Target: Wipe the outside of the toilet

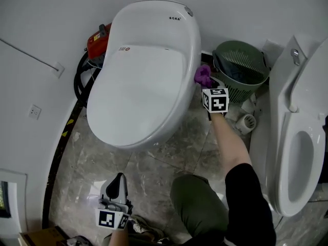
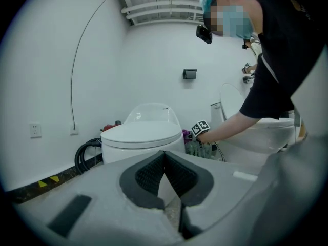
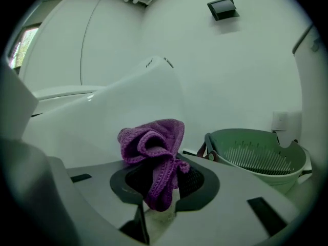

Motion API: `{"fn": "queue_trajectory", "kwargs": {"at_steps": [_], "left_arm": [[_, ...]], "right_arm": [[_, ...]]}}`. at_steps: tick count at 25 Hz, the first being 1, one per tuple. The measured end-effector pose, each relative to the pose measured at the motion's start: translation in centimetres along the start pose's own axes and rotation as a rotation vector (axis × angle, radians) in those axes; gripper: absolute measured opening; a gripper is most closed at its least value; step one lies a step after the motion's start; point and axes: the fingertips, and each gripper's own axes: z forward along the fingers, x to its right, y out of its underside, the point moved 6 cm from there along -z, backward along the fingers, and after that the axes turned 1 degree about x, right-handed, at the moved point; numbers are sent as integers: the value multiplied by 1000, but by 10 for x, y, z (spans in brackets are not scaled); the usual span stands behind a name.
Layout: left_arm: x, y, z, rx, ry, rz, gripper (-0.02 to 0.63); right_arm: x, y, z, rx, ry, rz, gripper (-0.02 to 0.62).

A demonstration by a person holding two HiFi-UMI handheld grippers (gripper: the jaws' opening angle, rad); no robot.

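Toilet, lid down, stands far-left on the marble floor, its back to the white wall. The right hand-held gripper is clamped on a bunched purple cloth. The cloth is pressed vs. the toilet's right outer side, towards the back end. In the right gripper view the cloth bulges up over the jaws w/ the white shell just behind it. Just right of the cloth sits a green slotted basket; can't tell if they touch. The left hand-held gripper is at the near side, low over the floor and well apart from the toilet. Its jaws are together w/ nothing btwn them, pointing at the bowl's front. A 2nd toilet stands along the right edge. A red appliance & coiled black hose are tucked beside the first toilet's far-left side. The person's black sleeve reaches in from the near side.
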Motion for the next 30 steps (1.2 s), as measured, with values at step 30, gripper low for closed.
{"fn": "queue_trajectory", "kwargs": {"at_steps": [30], "left_arm": [[-2,8,45,86,157,-52,6]], "right_arm": [[-270,133,-172,109,-742,-227,106]]}}
